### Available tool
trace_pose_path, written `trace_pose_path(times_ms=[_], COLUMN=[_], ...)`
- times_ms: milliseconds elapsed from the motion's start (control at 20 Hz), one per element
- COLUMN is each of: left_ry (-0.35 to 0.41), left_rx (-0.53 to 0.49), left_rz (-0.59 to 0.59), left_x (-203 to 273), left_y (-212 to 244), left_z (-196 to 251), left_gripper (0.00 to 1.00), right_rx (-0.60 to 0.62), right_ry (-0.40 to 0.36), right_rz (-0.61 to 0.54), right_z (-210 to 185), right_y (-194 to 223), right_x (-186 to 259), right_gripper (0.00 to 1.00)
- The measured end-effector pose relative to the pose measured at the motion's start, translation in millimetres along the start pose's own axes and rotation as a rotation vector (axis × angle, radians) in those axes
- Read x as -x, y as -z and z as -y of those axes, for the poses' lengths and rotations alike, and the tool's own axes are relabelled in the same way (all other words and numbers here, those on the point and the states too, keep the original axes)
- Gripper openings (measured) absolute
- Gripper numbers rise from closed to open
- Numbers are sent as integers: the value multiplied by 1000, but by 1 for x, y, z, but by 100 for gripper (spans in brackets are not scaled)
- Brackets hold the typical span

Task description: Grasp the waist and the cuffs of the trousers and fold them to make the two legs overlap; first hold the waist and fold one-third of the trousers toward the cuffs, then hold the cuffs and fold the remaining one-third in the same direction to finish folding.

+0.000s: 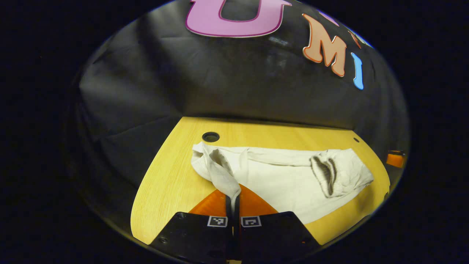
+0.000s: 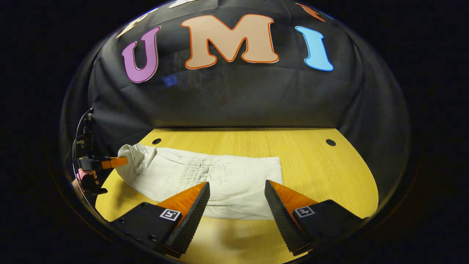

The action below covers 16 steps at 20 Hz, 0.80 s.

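Two grippers: left gripper (image 1: 234,196) pinches the trousers (image 1: 278,176) on the worktop (image 1: 172,183); right gripper (image 2: 237,194) hangs released above them.

A light wood-grain surface (image 2: 311,165) fills the lower middle of the right gripper view, with a round dark hole (image 2: 331,142) toward its right rear and another hole (image 2: 157,141) at left rear. Behind it hangs wrinkled black cloth (image 2: 234,99).

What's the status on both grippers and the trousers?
Left gripper shut on trousers, pinching one end. Right gripper open, above the near edge. Trousers flat on table. Nothing in the way.
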<state>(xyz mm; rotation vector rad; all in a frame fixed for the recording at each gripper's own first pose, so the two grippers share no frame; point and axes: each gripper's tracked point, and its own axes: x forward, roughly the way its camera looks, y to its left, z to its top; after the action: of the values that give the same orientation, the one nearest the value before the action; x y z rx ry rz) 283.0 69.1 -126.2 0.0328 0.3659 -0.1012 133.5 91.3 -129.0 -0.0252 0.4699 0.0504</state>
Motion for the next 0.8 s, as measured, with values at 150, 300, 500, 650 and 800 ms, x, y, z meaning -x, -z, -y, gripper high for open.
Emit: trace_pose_path(times_ms=[150, 300, 500, 650, 800], left_ry=[44, 60, 80, 100, 138], left_rx=[19, 12, -7, -14, -16], left_rz=[35, 62, 108, 134, 156], left_x=[11, 15, 19, 22, 22], left_y=[-21, -40, -66, -80, -93], left_z=[47, 92, 152, 198, 251], left_gripper=[0, 0, 0, 0, 0], right_rx=[1, -2, 11, 27, 23], right_ry=[-3, -19, -48, -73, -105], right_rz=[23, 36, 38, 38, 33], right_z=[19, 42, 70, 87, 102], right_y=[-11, -16, -14, -9, -3], right_x=[9, 19, 30, 35, 39], right_gripper=[97, 92, 92, 96, 97])
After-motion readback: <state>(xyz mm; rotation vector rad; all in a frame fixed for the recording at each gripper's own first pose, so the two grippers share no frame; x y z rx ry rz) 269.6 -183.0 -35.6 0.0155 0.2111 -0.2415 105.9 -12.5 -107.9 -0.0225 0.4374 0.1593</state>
